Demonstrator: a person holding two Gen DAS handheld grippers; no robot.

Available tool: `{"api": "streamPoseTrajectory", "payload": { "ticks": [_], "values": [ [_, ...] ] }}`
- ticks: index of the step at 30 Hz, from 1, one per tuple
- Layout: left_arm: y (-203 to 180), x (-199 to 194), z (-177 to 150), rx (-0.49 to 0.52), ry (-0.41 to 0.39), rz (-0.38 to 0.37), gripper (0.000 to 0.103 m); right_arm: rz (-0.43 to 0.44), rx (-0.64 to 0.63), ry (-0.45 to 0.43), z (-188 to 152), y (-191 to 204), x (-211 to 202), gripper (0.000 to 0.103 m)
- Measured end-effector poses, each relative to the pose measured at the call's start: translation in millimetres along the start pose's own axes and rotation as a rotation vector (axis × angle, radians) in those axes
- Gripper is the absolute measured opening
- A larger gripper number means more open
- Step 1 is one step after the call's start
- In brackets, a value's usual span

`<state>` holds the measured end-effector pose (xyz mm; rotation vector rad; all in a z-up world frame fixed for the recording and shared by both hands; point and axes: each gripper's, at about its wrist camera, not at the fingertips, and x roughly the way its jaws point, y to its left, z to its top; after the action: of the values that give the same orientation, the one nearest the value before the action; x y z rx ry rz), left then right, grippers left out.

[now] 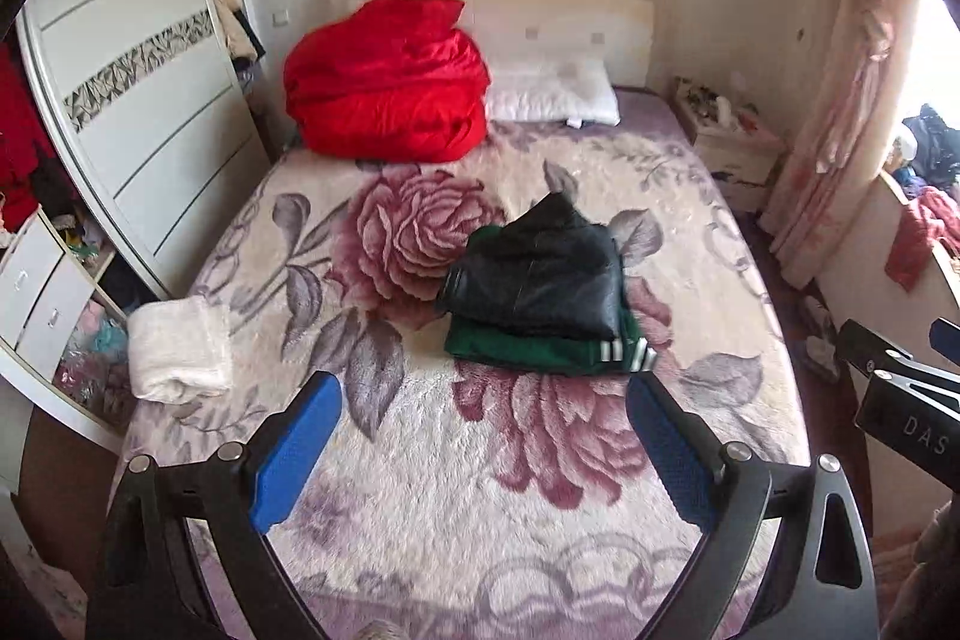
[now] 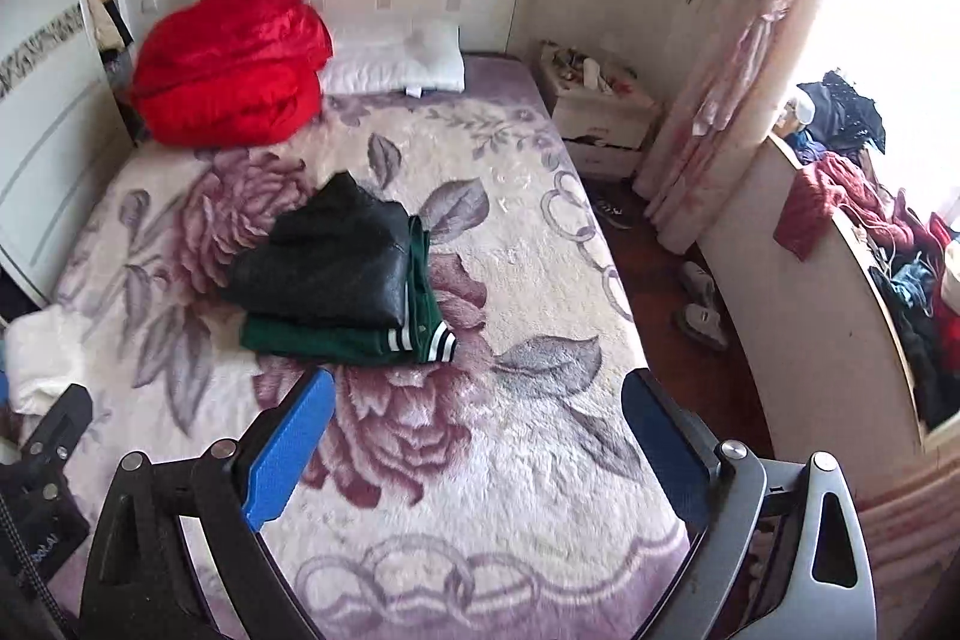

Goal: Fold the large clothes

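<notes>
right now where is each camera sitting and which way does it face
Left wrist: on the left gripper, raised over the bed's foot, tilted down toward the headboard; its blue fingers stand open, the right gripper's edge shows.
Right wrist: on the right gripper, same aim, further right; fingers open.
Both share the folded black jacket on the green garment, and the red quilt.

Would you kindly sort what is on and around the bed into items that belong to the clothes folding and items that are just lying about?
Belongs to the job:
- black jacket, folded, on top
- green garment, folded, beneath it
- left tool, open, empty
- right tool, open, empty

Just lying about:
- red quilt
- white pillow
- white towel
- nightstand
</notes>
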<state>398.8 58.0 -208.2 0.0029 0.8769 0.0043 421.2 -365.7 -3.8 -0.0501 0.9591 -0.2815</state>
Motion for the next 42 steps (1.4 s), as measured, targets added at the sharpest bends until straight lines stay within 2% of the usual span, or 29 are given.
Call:
{"api": "streamPoseTrajectory", "payload": {
  "ticks": [5, 8, 14, 18, 27, 42],
  "values": [
    [-3.9, -67.8, -8.3, -0.011, -0.055, -0.013, 0.097, 0.001, -0.002, -0.055, -15.7, -23.6, -81.2, 0.098],
    [-5.1, -94.5, -11.7, -0.029, -0.078, -0.016, 0.097, 0.012, -0.006, -0.084, -27.1, -40.1, -122.5, 0.098],
    [-8.7, -133.1, -16.2, -0.054, -0.122, -0.017, 0.097, 0.029, -0.015, -0.156, -44.9, -65.5, -193.3, 0.098],
    [-13.0, -147.1, -20.9, -0.05, -0.145, -0.02, 0.097, 0.029, -0.02, -0.196, -50.6, -77.3, -222.6, 0.098],
    [-18.6, -161.5, -27.4, -0.064, -0.166, -0.02, 0.097, 0.038, -0.022, -0.213, -55.9, -94.6, -250.3, 0.098],
    [-12.6, -176.5, -29.6, -0.087, -0.211, 0.022, 0.101, 0.093, -0.025, -0.239, -49.9, -102.0, -258.4, 0.101]
  ]
}}
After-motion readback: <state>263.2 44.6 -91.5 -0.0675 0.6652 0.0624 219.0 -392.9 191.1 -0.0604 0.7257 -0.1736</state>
